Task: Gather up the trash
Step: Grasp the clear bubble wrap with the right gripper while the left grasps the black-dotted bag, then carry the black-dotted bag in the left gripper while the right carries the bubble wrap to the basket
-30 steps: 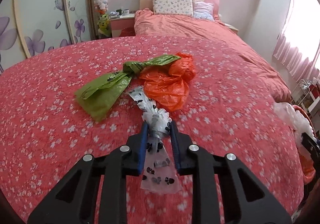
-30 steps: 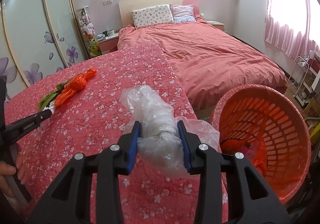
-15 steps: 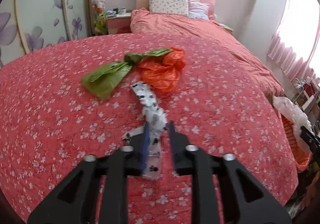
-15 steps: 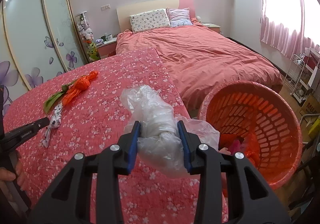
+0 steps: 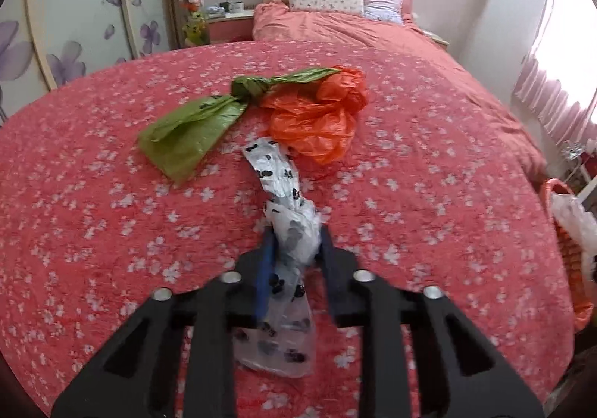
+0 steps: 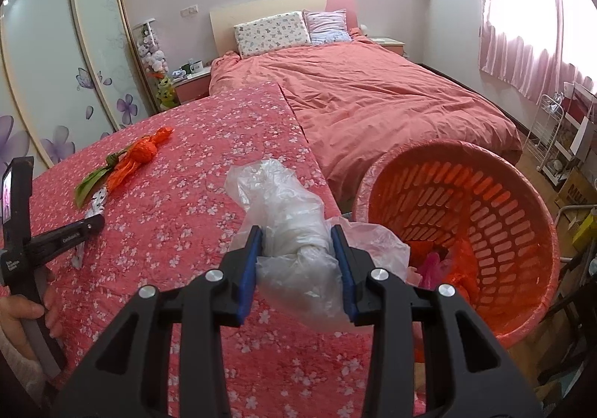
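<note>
1. Plastic film, thin and slippery, was the material in both grips, so each clamp needed to sit on the bunched knot, not a loose tail.
2. The left claw (image 5: 294,242) had just been closing and was clamped on the clear paw-print plastic bag (image 5: 287,227), lying on the red floral-covered bench (image 5: 93,194).
3. The right claw (image 6: 296,250) was clamped on the crumpled clear plastic bag (image 6: 294,227), beside the round orange slotted basket (image 6: 522,216); it likely wanted carrying fully over the rim before release.
4. Count: four bags in all, two held, plus one knotted green plastic bag (image 5: 190,127) and one crumpled orange plastic bag (image 5: 317,119) touching each other; one basket.
</note>
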Available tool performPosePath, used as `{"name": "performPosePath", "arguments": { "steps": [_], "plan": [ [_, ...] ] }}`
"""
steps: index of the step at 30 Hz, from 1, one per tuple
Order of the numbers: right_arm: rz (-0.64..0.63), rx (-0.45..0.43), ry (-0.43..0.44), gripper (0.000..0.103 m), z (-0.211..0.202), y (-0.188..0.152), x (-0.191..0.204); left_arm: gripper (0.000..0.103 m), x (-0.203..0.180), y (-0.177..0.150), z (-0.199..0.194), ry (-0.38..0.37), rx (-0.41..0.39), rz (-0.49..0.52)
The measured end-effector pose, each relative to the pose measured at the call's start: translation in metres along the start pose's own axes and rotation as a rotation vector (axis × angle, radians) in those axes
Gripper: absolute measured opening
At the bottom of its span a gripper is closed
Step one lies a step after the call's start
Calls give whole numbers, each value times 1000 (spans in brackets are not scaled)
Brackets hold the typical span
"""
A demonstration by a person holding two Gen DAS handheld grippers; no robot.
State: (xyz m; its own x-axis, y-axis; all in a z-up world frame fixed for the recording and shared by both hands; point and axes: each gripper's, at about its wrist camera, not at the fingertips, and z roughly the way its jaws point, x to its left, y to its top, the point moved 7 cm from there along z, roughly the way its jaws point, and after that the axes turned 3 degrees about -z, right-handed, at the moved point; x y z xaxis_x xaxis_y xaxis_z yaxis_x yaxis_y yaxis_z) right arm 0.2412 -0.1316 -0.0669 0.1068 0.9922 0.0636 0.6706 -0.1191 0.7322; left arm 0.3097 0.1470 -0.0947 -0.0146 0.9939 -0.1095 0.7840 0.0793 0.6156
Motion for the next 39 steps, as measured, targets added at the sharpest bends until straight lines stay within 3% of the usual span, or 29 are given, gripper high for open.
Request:
{"name": "performPosePath", "arguments": {
  "steps": [10,23,39],
  "plan": [
    [13,-35,6,37,-16,3,-4,19,-21,-11,-43,-79,-59,42],
    [58,-87,-36,37,-39,5,-30,19,-111,-13,-82,-225,-118,159],
    [184,-201,-218,37,-75,4,-109,19,-225,-26,-89,-386,-133,277]
  ]
}}
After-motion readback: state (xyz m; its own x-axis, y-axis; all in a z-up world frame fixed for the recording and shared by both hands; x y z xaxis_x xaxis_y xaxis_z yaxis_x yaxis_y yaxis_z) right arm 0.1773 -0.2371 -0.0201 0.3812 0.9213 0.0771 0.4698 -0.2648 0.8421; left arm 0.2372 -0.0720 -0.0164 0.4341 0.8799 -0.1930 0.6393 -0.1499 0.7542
